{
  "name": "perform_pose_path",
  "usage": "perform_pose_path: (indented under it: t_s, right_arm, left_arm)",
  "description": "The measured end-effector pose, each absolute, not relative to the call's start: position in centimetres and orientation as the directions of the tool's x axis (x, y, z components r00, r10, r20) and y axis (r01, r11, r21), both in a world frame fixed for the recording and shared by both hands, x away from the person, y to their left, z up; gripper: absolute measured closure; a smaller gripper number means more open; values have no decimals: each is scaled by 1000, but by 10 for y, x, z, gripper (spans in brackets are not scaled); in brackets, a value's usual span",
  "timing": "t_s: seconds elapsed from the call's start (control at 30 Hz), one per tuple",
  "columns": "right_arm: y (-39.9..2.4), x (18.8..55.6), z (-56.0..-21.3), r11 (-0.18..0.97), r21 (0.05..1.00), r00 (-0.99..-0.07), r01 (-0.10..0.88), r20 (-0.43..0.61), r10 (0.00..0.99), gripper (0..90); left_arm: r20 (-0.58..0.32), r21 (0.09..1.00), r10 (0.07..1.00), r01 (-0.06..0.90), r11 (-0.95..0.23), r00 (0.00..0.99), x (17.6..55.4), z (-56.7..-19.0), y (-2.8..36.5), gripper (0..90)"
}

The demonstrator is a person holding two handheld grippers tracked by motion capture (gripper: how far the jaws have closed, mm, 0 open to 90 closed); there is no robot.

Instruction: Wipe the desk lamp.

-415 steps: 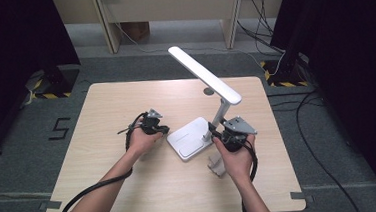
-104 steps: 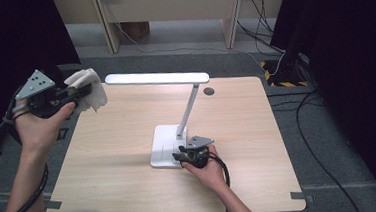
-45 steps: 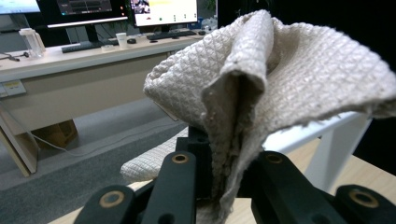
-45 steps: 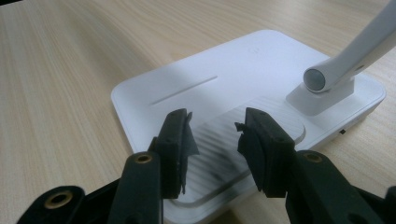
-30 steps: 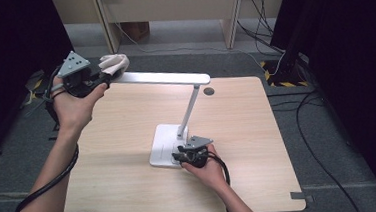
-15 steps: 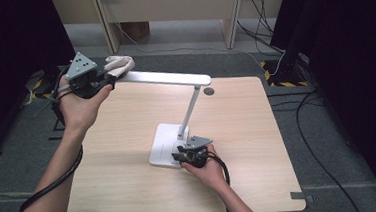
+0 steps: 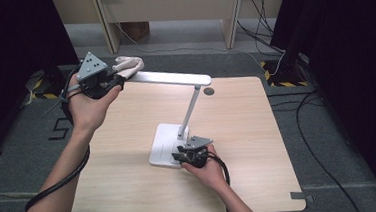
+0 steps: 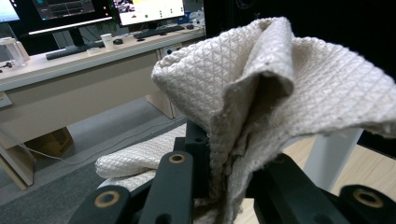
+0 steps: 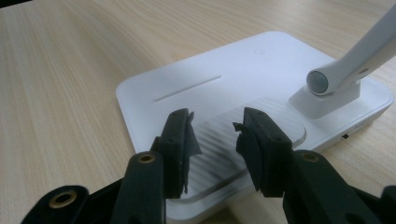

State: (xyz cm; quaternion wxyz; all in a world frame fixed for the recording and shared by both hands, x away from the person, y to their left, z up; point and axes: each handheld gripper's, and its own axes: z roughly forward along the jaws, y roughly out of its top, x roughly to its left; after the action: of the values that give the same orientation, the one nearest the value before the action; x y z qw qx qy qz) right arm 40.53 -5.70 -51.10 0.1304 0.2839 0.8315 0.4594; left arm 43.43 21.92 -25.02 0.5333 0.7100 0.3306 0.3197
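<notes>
Cloth (image 8: 280,98), quilted and cream-coloured, is pinched between the jaws of my left gripper (image 7: 105,80), which are closed on its bunched lower folds while the rest fans out above them. In the high view I hold that cloth (image 7: 128,65) at the far left end of the lamp's long white head (image 7: 171,78), out past the far left corner of the desk (image 7: 131,190); it looks to be touching the head, though I can't be sure from here. My right gripper (image 7: 183,155) is down at the lamp base (image 7: 161,149), near the foot of the slanted arm (image 7: 189,111). Its jaws stand apart with nothing between them, their tips over the ribbed pad (image 9: 219,135) on the base (image 9: 187,79), just beside the arm's hinge (image 9: 322,81).
</notes>
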Motion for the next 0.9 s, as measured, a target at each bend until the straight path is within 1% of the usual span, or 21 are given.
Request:
perform_pose_path:
  t_s: [0.4, 0.47, 0.57, 0.9]
  right_arm:
    - [-56, 405, -512, 413, 839, -803, 353, 44, 595, 641]
    - [-56, 405, -512, 417, 842, -807, 343, 37, 590, 652]
    - [-56, 404, -512, 411, 839, -798, 357, 45, 602, 670]
    - [-55, 406, -510, 433, 833, -806, 344, 24, 592, 672]
  left_arm:
    - [90, 968, 808, 138, -208, 582, 437, -249, 210, 807]
    - [91, 968, 808, 140, -210, 582, 437, -249, 209, 807]
    - [88, 965, 809, 150, -213, 582, 439, -249, 209, 807]
    - [86, 963, 810, 161, -217, 580, 441, -248, 209, 807]
